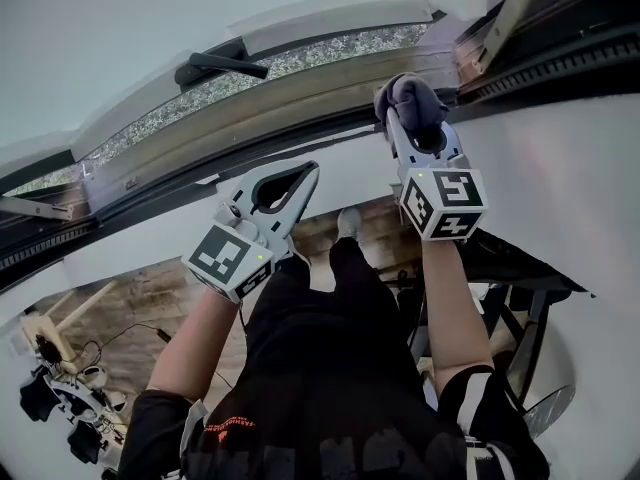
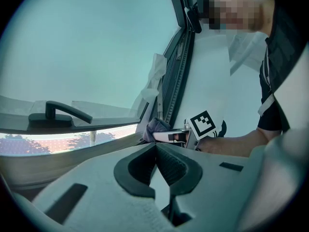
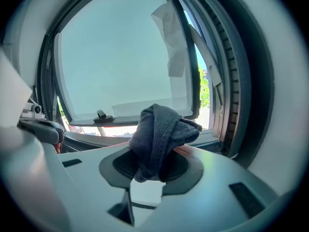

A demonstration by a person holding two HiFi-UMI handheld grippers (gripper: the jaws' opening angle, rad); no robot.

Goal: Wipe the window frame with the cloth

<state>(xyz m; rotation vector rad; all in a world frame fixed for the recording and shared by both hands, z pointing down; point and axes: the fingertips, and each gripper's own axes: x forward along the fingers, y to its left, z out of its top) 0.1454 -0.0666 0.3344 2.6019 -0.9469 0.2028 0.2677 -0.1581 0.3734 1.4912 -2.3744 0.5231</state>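
In the upper right of the head view, the right gripper (image 1: 404, 120) holds a dark cloth (image 1: 410, 96) up to the frame (image 1: 300, 93), close to its right corner. The left gripper (image 1: 308, 171) hangs lower, near the middle of the picture and below the handle (image 1: 215, 65), touching nothing. In the left gripper view, its fingers (image 2: 145, 166) are clenched tip to tip with nothing between them. Beyond them, just right of centre, the cloth (image 2: 155, 127) sits at the foot of the upright by the lower rail. In the right gripper view, the fingers (image 3: 186, 170) are clamped on the cloth (image 3: 161, 134), which stands bunched above their tips at the centre. The lower rail runs behind it and the upright fills the right side. The wipe looks barely begun, so most of the frame is probably still to do. Because the wad is bunched, its contact patch is likely small. The step calls for a firm clamp, the soft wad rather than the hard tips laid on the rail, and slow overlapping passes from the corner leftward toward the handle.
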